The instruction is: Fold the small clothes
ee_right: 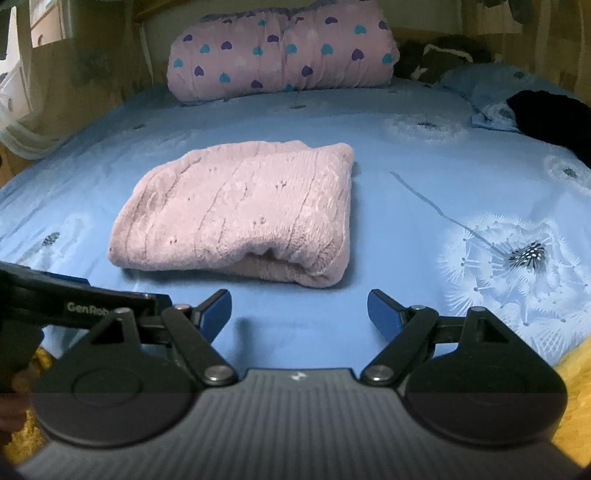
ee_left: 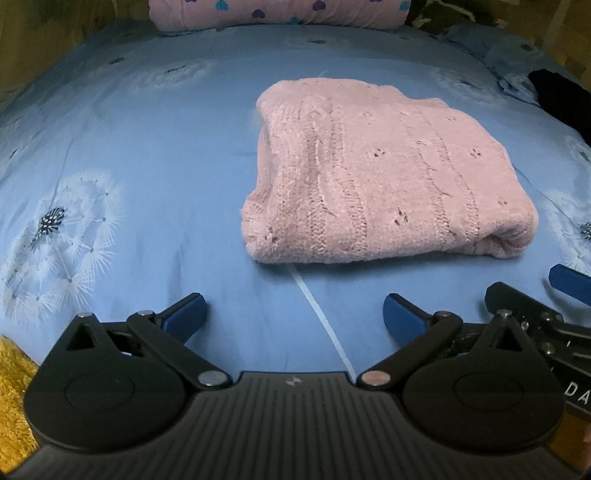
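Note:
A pink knitted sweater [ee_left: 376,173] [ee_right: 243,210] lies folded into a thick, roughly square bundle on the blue dandelion-print bedsheet [ee_left: 155,155] [ee_right: 424,221]. My left gripper [ee_left: 293,299] is open, hovering over bare sheet just short of the sweater's near edge, with nothing between its blue fingers. My right gripper [ee_right: 299,293] is also open and empty, just in front of the bundle's near right corner. Neither gripper touches the sweater. One blue finger [ee_left: 569,284] of the right gripper shows at the right edge of the left wrist view.
A rolled pink quilt with heart print [ee_right: 280,48] [ee_left: 277,13] lies across the far end of the bed. A black garment [ee_right: 554,118] [ee_left: 557,99] sits at the far right. Yellow fuzzy fabric [ee_left: 13,398] [ee_right: 576,387] lies along the near edge.

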`<action>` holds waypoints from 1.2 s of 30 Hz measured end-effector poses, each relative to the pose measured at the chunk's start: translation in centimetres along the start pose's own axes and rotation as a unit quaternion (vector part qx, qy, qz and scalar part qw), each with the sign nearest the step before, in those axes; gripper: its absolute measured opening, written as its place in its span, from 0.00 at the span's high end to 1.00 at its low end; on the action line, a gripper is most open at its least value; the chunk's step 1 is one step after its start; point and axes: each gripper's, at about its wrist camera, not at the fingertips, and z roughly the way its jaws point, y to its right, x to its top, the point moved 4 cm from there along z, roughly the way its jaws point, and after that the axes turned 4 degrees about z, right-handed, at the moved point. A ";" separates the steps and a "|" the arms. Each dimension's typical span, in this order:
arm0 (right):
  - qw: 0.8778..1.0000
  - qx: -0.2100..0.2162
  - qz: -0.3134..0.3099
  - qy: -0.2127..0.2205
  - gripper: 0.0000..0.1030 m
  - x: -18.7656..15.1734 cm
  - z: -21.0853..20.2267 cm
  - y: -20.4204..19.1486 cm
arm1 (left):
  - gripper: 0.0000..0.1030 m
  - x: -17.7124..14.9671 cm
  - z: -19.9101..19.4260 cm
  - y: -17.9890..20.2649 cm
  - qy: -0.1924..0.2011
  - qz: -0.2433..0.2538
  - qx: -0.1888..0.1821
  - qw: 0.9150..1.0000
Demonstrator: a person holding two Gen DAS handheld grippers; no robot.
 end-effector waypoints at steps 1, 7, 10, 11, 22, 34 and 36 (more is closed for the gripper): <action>1.000 0.000 0.000 -0.002 0.20 0.0 0.1 0.0 | 0.00 0.0 0.0 0.0 0.000 0.000 0.000 1.000; 1.000 0.002 0.002 -0.007 0.20 -0.2 0.2 -0.1 | 0.00 0.0 0.1 -0.1 -0.001 0.000 0.000 1.000; 1.000 0.001 0.003 -0.008 0.20 -0.2 0.3 -0.2 | 0.00 0.0 0.1 -0.1 -0.001 -0.001 0.000 1.000; 1.000 0.001 0.004 -0.008 0.20 -0.2 0.3 -0.2 | 0.00 0.0 0.1 -0.1 -0.001 -0.001 0.000 1.000; 1.000 0.001 0.004 -0.009 0.20 -0.2 0.3 -0.2 | 0.00 0.0 0.1 -0.1 -0.001 0.000 0.001 1.000; 1.000 0.001 0.004 -0.009 0.20 -0.2 0.3 -0.2 | 0.00 0.0 0.1 0.0 -0.002 0.000 0.001 1.000; 1.000 0.001 0.004 -0.009 0.20 -0.2 0.3 -0.3 | 0.00 0.0 0.1 0.0 -0.001 0.000 0.001 1.000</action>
